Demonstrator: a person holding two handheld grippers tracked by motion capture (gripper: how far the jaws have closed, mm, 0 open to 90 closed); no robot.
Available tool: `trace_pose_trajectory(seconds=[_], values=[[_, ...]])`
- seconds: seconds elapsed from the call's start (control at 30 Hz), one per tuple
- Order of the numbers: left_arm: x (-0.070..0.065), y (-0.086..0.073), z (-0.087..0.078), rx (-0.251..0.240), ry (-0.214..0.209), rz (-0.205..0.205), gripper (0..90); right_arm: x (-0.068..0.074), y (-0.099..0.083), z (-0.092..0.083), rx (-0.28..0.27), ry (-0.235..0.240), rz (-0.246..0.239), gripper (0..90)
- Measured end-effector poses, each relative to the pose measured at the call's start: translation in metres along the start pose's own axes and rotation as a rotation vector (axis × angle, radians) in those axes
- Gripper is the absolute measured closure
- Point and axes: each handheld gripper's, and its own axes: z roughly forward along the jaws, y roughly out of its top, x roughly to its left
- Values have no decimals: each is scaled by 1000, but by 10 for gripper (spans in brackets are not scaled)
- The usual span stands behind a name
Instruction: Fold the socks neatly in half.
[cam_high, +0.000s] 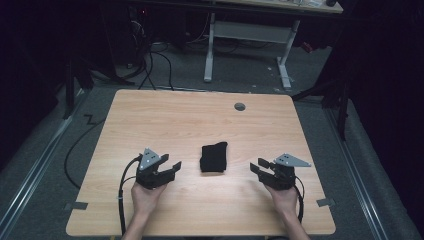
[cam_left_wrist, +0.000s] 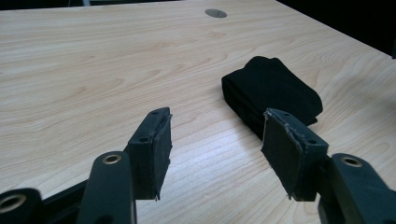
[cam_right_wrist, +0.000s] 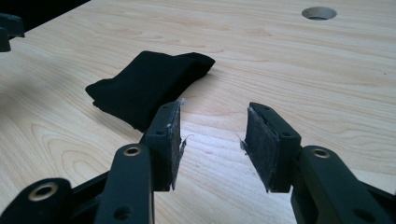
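Note:
A folded black cloth (cam_high: 214, 158) lies flat on the wooden table (cam_high: 200, 115), between the two hands. My left gripper (cam_high: 172, 168) rests to its left, open, with only bare wood between its jaws. In the left gripper view the black cloth (cam_left_wrist: 271, 91) sits ahead and to the right of the left gripper (cam_left_wrist: 215, 144). My right gripper (cam_high: 259, 168) rests to the right of the cloth, open and holding nothing. In the right gripper view the black cloth (cam_right_wrist: 147, 86) lies ahead and to the left of the right gripper (cam_right_wrist: 212, 144).
A round cable hole (cam_high: 240, 106) is set in the far part of the tabletop. Behind the table stand a white desk frame (cam_high: 247, 45) and loose cables (cam_high: 150, 65) on the grey floor. A cable (cam_high: 121, 200) trails from the left gripper over the near edge.

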Motion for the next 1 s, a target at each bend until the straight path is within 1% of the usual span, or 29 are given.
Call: trace_pose_trajectory(seconds=[0.23, 0.5, 0.63, 0.7, 0.8, 1.0], values=[[5, -5, -5, 4, 7, -18, 427, -5, -1, -9, -4, -12, 3, 556], [9, -9, -9, 0, 10, -30, 427, -9, -3, -14, -19, -22, 11, 545], [12, -11, -11, -2, 12, -39, 427, -10, -6, -16, -15, -27, 16, 543], [13, -12, -12, -2, 15, -44, 428, -11, -6, -16, -17, -28, 12, 543], [17, -15, -15, 2, 25, -49, 428, -13, -8, -17, -18, -29, 21, 539], [23, -22, -19, -6, 37, -67, 426, -16, -12, -20, -22, -34, 27, 528]])
